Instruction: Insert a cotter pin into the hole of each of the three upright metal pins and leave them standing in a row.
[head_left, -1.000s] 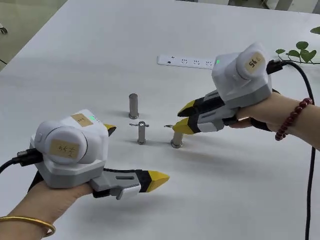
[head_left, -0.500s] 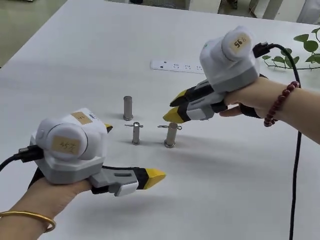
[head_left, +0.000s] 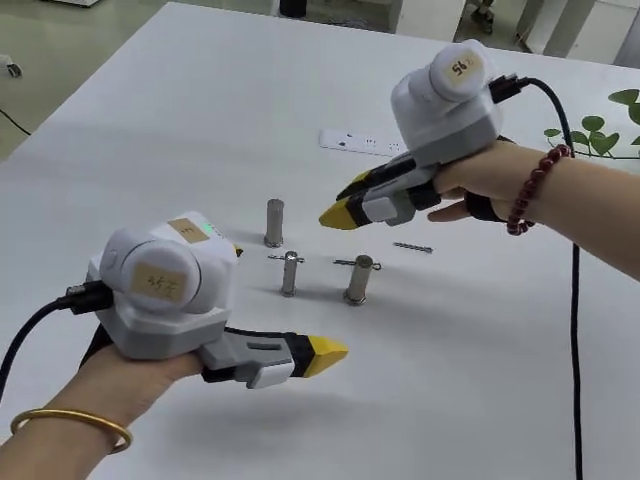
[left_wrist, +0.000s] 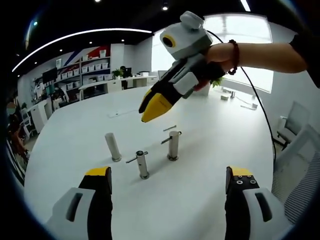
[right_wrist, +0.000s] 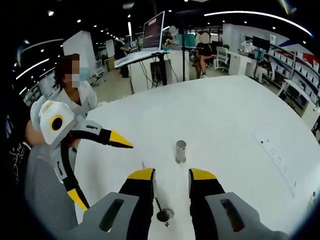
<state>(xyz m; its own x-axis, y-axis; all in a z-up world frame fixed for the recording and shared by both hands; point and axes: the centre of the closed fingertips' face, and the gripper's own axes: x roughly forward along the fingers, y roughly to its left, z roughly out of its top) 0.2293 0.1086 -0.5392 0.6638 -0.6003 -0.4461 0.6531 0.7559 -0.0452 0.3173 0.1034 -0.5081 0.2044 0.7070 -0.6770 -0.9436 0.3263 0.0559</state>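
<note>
Metal pins (head_left: 289, 273) stand in a row on the near side of the power strip (head_left: 362, 142), two fitted. One cotter pin (head_left: 412, 246) lies loose there. I find left gripper (left_wrist: 169, 172) jaws wide, right gripper (right_wrist: 172, 174) jaws narrow, empty.

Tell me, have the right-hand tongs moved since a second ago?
Yes. The right tongs were down at the top of the rightmost metal pin; now they hang above it, lifted clear.
</note>
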